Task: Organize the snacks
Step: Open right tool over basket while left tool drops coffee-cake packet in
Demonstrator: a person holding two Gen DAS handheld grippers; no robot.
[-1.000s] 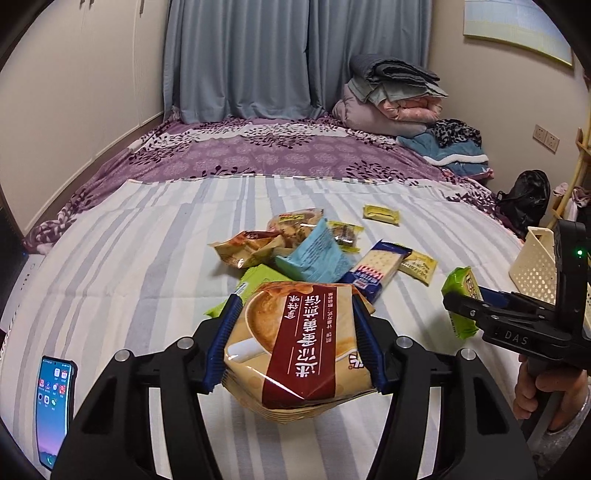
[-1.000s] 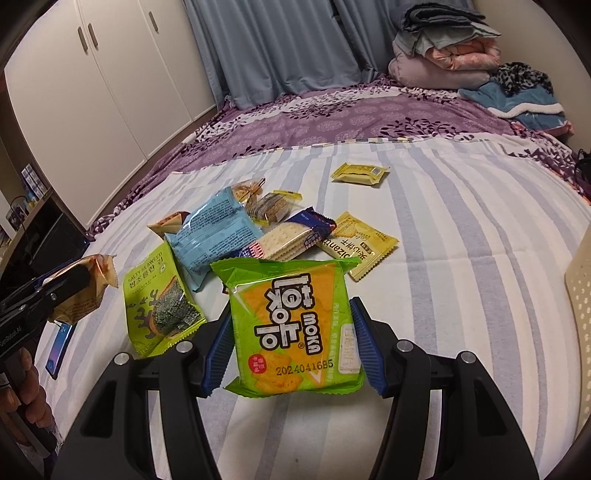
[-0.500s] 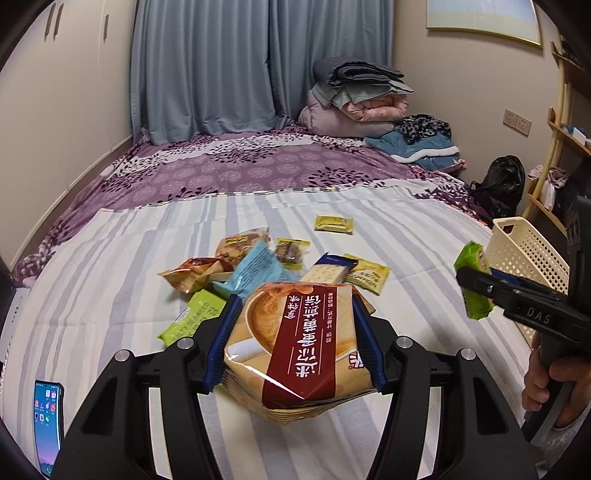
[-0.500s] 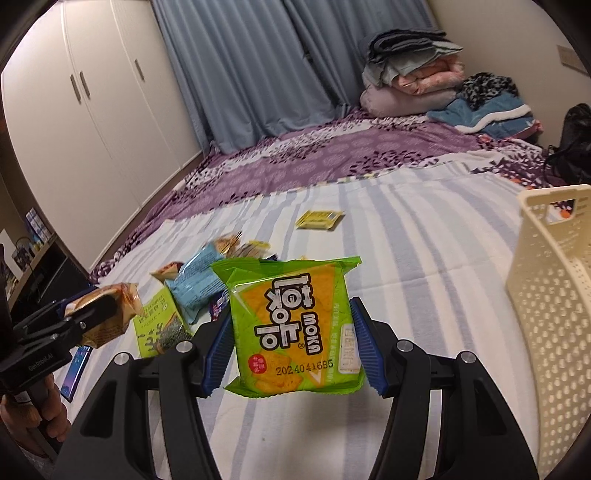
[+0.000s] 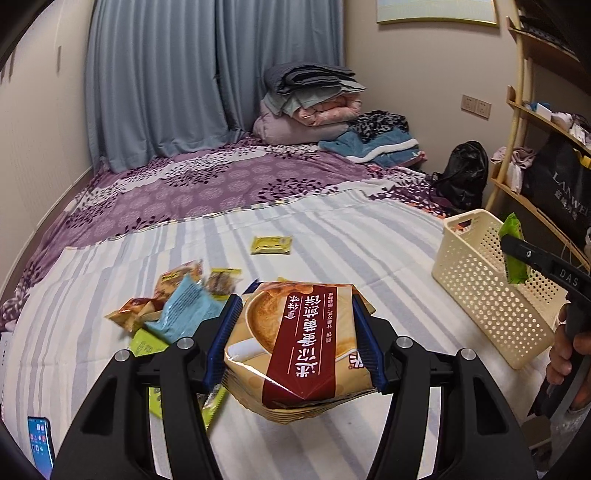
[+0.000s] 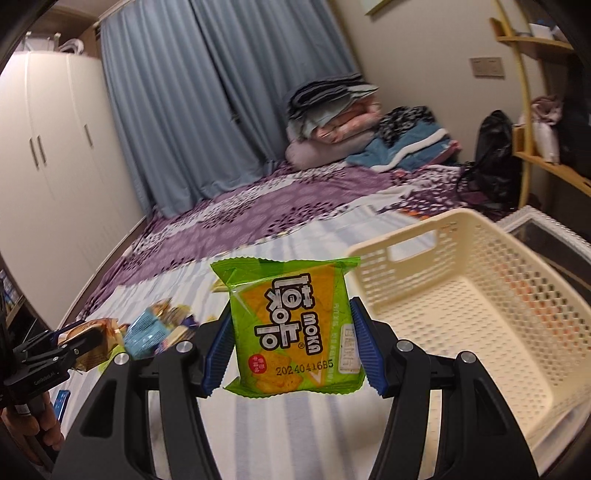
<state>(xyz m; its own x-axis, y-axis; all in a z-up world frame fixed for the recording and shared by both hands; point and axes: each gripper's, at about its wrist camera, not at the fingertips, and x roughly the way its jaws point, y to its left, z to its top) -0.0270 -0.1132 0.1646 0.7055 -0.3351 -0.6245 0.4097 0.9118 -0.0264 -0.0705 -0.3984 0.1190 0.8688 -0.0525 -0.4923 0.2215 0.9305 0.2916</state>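
Right wrist: right tool point(image 6: 293, 345) gripping green snack packet point(image 6: 291, 325), cream basket point(image 6: 461, 317) beside

Grey-blue curtains point(image 5: 207, 81) hang closed across the back wall at the upper middle of both views. A white wardrobe point(image 6: 55, 155) with slim handles fills the upper left of the right wrist view. The bed wears a striped sheet point(image 5: 332, 236) in the foreground and a purple patterned cover point(image 5: 207, 184) behind it, with folded quilts point(image 5: 310, 99) piled at the far end. On the beige right wall sit sockets point(image 5: 475, 106) and a picture frame point(image 5: 436, 11); a wooden shelf point(image 5: 524, 122) and black bag point(image 5: 463, 173) stand at right
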